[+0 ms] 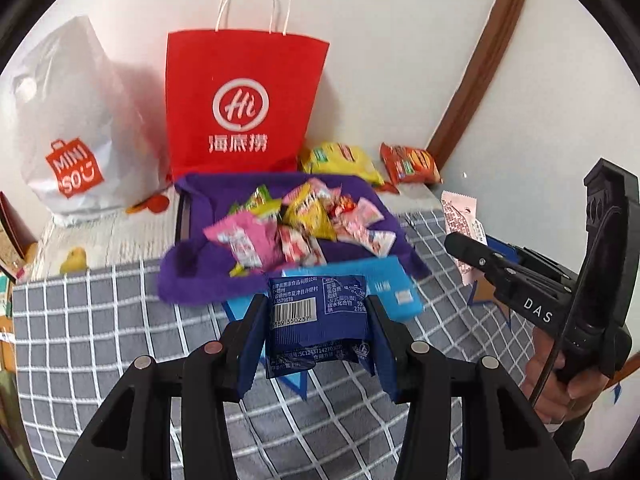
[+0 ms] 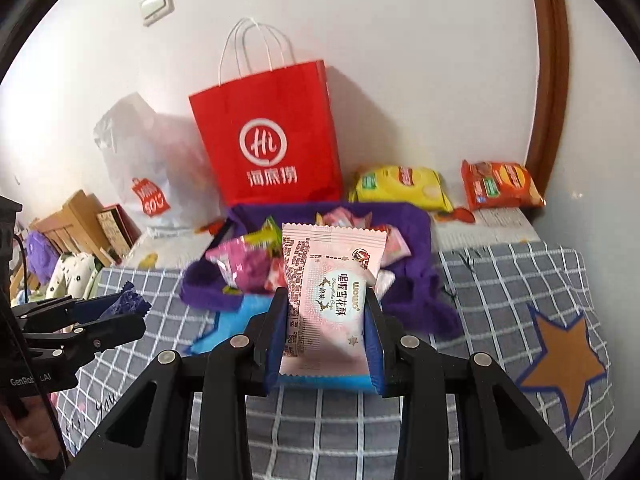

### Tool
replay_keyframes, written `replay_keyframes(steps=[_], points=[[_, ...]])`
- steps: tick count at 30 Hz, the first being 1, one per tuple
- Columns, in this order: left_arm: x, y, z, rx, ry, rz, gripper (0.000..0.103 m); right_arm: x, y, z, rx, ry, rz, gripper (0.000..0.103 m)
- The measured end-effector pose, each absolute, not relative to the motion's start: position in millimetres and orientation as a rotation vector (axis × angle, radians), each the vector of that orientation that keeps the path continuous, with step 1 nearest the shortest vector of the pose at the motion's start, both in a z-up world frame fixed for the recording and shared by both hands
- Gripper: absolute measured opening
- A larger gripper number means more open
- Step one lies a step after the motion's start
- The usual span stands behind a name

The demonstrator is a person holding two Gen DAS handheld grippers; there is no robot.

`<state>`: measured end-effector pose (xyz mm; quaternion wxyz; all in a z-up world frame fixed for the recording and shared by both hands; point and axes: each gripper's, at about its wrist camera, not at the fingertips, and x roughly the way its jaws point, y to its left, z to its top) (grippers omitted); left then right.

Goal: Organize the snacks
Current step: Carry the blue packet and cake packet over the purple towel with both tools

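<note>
Between left claw [image 1: 316, 336] pads: dark blue snack packet [image 1: 318, 320], gripped. Right claw [image 2: 326, 332] clamps pink snack packet [image 2: 330, 292].

Home bedroom: checked bedspread [image 1: 100, 320], shopping bags [image 1: 240, 108].

Dark blue snack packet [image 1: 316, 320] and pink snack packet [image 2: 328, 300], both aloft.

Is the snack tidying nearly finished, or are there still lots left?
Nothing looks sorted yet. In hand: the left gripper holds a dark blue packet, and the right gripper holds a pale pink packet. Still left: a heap of small snacks on the purple cloth, plus a yellow pack and an orange pack by the wall.
</note>
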<state>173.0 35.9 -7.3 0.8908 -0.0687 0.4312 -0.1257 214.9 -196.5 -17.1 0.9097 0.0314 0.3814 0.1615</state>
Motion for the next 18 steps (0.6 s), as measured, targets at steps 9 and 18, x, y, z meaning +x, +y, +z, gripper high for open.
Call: replay_keyframes(steps=[9, 18], points=[[216, 48, 15, -0.188, 0.849, -0.249, 0.046, 256, -192, -4, 0.073, 0.788, 0.32, 0.035], [267, 53, 17, -0.222, 0.845, -0.248, 0.046, 303, -181, 10, 0.046, 0.751, 0.312, 0.035]])
